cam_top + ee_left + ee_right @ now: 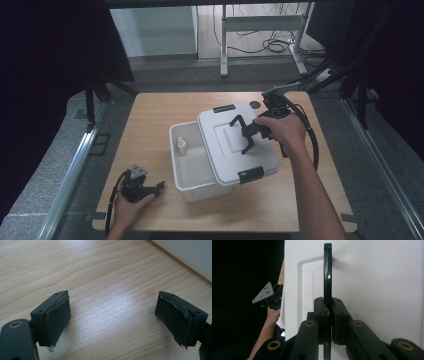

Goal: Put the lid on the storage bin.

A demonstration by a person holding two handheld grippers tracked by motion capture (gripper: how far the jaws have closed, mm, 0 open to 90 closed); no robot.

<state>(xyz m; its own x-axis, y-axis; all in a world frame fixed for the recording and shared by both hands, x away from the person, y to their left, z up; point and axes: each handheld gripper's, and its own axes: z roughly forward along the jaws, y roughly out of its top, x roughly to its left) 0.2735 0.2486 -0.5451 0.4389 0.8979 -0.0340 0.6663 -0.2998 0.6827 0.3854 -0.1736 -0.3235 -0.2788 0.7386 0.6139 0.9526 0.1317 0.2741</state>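
Right tool (248, 134) clamped on the black handle (327, 272) of a white lid (235, 145).
The lid lay askew over the white bin (192, 172) mid-desk (150, 115); left tool (159, 187) rested released near the front-left corner.

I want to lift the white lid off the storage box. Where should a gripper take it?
By the black handle on the lid, from above: it stands up as a thin flat bar, narrow enough to pinch. The right gripper grips it so.

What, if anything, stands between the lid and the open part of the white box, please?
Nothing visible does: the right gripper is clamped on the lid's black handle, and the lid already rests askew across the white box; the small bottle sits below the rim.
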